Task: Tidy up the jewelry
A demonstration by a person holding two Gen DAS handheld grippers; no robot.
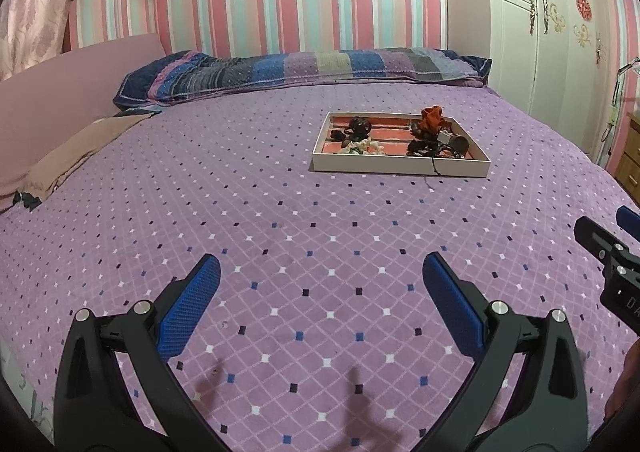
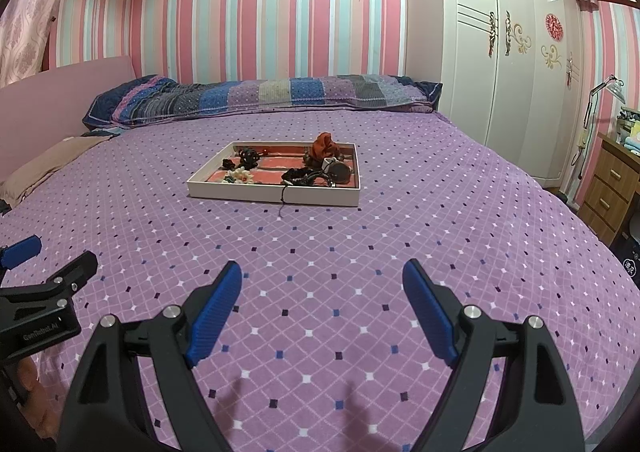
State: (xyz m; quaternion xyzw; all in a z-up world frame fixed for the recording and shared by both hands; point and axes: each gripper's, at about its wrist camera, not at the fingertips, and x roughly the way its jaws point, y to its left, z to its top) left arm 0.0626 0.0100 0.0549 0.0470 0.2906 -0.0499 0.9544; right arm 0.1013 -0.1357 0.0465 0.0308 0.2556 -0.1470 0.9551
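Observation:
A shallow white tray [image 1: 400,167] with a red lining sits on the purple bedspread [image 1: 280,236], well ahead of both grippers; it also shows in the right wrist view [image 2: 276,193]. In it lie tangled dark cords and beads [image 2: 308,175], a red fabric piece [image 2: 326,145], pale beads [image 2: 240,175] and a dark round item [image 2: 340,171]. A thin cord hangs over the tray's front wall. My left gripper [image 1: 320,272] is open and empty above the bed. My right gripper [image 2: 322,276] is open and empty beside it.
A long patchwork pillow [image 1: 304,67] lies along the striped wall. A brown folded cloth [image 1: 76,155] lies at the bed's left edge. A white wardrobe [image 2: 512,51] and a wooden drawer unit [image 2: 608,187] stand to the right.

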